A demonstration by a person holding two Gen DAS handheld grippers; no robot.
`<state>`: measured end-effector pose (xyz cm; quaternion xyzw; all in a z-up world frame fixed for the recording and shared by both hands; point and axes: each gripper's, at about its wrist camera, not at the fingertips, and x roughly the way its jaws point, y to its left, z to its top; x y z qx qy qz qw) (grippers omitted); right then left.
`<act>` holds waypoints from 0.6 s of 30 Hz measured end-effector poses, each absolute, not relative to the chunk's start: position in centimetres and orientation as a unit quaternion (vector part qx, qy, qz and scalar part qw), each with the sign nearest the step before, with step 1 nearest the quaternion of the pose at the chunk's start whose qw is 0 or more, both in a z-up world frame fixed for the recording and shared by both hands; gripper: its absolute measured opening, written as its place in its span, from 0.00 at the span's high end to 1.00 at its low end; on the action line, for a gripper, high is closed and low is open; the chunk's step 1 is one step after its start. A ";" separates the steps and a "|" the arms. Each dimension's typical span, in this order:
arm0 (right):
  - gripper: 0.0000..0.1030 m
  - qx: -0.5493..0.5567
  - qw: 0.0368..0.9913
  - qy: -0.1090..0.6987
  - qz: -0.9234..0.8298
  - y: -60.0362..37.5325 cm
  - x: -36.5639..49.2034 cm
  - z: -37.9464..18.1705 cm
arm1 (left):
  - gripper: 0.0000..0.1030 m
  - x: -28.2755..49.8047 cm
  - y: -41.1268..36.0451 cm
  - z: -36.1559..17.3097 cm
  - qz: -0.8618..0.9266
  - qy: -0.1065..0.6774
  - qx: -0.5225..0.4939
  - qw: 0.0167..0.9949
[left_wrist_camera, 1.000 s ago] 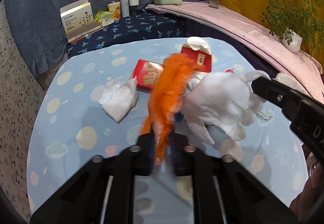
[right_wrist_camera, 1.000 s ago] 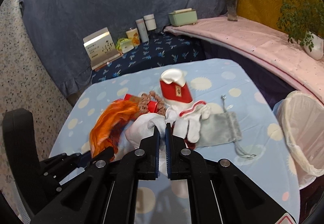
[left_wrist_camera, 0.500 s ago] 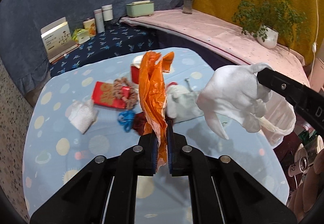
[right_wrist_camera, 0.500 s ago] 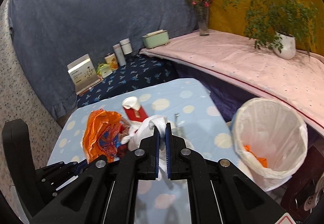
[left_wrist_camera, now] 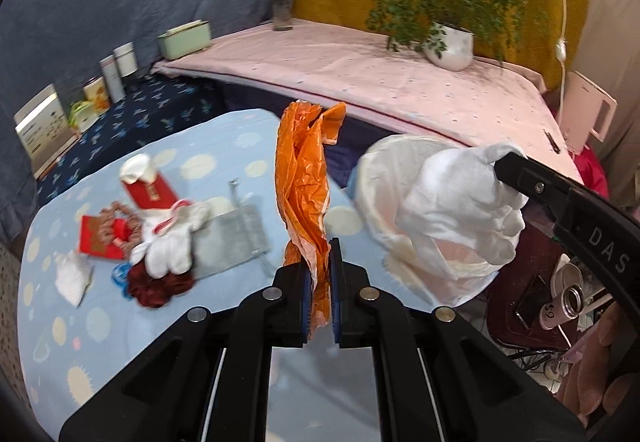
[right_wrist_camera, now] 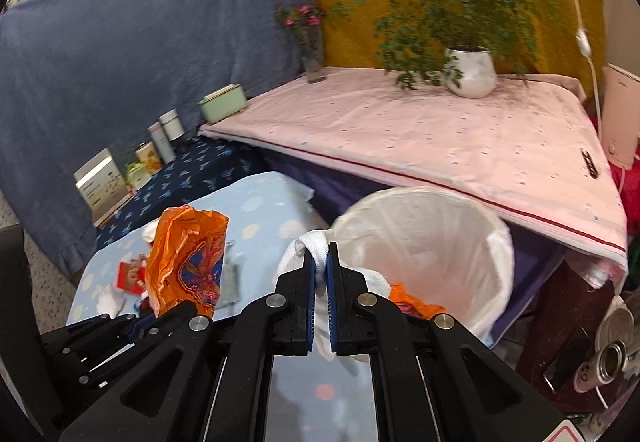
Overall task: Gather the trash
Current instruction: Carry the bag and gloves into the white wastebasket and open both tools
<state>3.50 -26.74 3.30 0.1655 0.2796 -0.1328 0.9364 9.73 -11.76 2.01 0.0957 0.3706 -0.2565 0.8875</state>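
Observation:
My left gripper [left_wrist_camera: 319,274] is shut on a crumpled orange plastic bag [left_wrist_camera: 304,178], which stands up above the right edge of the table [left_wrist_camera: 224,158]. My right gripper [right_wrist_camera: 319,266] is shut on a white glove [right_wrist_camera: 312,242]; in the left wrist view the glove [left_wrist_camera: 460,210] hangs in front of the white-lined bin [left_wrist_camera: 384,178]. In the right wrist view the bin [right_wrist_camera: 424,238] stands just right of the fingers, with an orange scrap [right_wrist_camera: 412,302] inside. The orange bag [right_wrist_camera: 186,262] is to the left.
On the blue spotted table lie a red and white sock [left_wrist_camera: 144,178], a white glove [left_wrist_camera: 172,242], a grey pouch [left_wrist_camera: 232,238], a red packet [left_wrist_camera: 100,238] and a tissue [left_wrist_camera: 72,274]. A pink-covered bench [right_wrist_camera: 420,138] with a potted plant [right_wrist_camera: 468,70] runs behind the bin. Cans [left_wrist_camera: 564,298] lie at the right.
Both grippers have swung right and a little up, off the pile on the table toward the bin, carrying the orange bag and the white glove. The bin now fills the right wrist view.

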 end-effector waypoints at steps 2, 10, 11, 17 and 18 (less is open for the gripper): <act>0.95 0.170 0.935 0.277 -0.146 -28.2 3.0 3.2 | 0.93 9.7 -13.3 1.9 -0.271 0.372 0.096 0.882; 0.95 0.183 0.926 0.271 -0.190 -33.3 1.8 2.3 | 0.93 9.7 -19.0 1.1 -0.305 0.373 0.114 0.868; 0.95 0.185 0.925 0.271 -0.193 -33.7 1.7 2.2 | 0.93 9.8 -19.6 0.8 -0.308 0.375 0.118 0.866; 0.95 0.190 0.920 0.276 -0.205 -35.6 2.0 1.1 | 0.93 10.3 -22.2 0.0 -0.321 0.378 0.127 0.859; 0.95 0.191 0.919 0.277 -0.206 -35.8 2.1 0.9 | 0.93 10.4 -22.6 -0.1 -0.322 0.377 0.130 0.859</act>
